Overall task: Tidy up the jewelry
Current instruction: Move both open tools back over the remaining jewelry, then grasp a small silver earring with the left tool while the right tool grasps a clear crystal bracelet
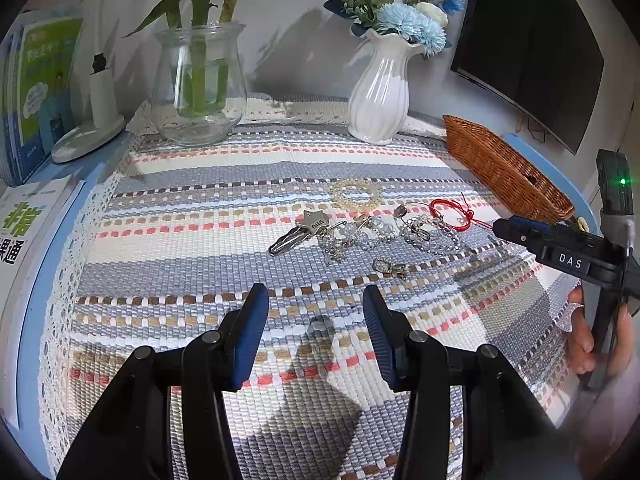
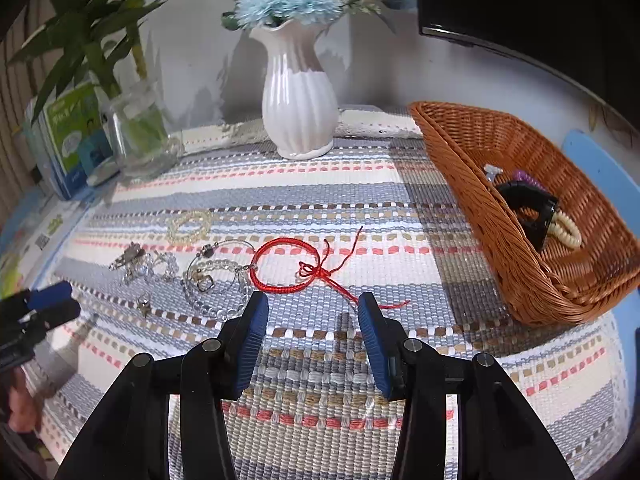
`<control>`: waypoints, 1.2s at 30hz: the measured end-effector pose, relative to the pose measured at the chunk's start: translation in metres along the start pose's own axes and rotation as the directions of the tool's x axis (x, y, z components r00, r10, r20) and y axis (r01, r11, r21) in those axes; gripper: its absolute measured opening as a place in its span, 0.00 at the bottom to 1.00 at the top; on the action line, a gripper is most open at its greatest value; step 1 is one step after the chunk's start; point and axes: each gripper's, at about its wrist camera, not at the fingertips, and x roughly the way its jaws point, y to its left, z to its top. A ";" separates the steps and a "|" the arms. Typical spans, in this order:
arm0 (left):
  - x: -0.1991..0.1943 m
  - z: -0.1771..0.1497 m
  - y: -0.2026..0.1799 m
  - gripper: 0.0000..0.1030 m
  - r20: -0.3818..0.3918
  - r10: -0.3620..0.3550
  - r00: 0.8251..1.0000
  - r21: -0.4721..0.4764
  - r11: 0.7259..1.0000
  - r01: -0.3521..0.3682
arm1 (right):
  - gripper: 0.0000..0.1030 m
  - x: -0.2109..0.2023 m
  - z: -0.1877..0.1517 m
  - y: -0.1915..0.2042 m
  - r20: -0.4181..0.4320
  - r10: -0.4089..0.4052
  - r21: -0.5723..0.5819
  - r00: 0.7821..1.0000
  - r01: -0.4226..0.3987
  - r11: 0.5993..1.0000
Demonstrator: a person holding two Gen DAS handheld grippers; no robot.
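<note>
While both grippers [image 1: 316, 312] [image 2: 313, 316] gape empty, jewelry [image 1: 372, 232] litters the striped woven cloth [image 1: 200, 200].

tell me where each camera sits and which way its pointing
Left wrist: rides the left gripper, low over the striped cloth, facing the jewelry pile and the back wall; its open fingers show, with the right gripper and a hand at the right.
Right wrist: rides the right gripper, facing the red string bracelet with the wicker basket at the right; its open fingers show, the left gripper at the left.
Shared: cloth, bracelet, basket, white vase.
</note>
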 end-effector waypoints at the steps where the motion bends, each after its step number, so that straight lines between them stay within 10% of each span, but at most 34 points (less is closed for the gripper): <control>1: 0.000 0.000 0.000 0.48 0.001 0.001 1.000 0.002 1.000 -0.001 | 0.46 -0.001 0.000 0.001 0.004 -0.006 -0.008 1.000 0.006 1.000; 7: 0.001 0.001 -0.007 0.48 -0.005 0.010 1.000 0.033 0.999 -0.010 | 0.46 -0.003 -0.001 0.000 0.015 -0.002 -0.006 1.000 0.002 1.000; 13: 0.016 0.008 -0.027 0.48 -0.103 -0.171 0.980 -0.063 0.984 0.165 | 0.44 -0.004 -0.002 -0.001 0.018 0.034 0.000 0.999 -0.034 0.999; 27: 0.059 0.018 -0.064 0.47 -0.134 -0.021 0.991 -0.018 1.000 0.019 | 0.31 0.032 0.011 0.008 -0.228 0.260 0.109 0.938 -0.241 0.964; 36: 0.059 0.020 -0.060 0.47 -0.121 0.006 0.993 -0.035 0.999 -0.010 | 0.31 0.050 0.019 0.042 -0.168 0.091 -0.065 0.982 -0.104 0.992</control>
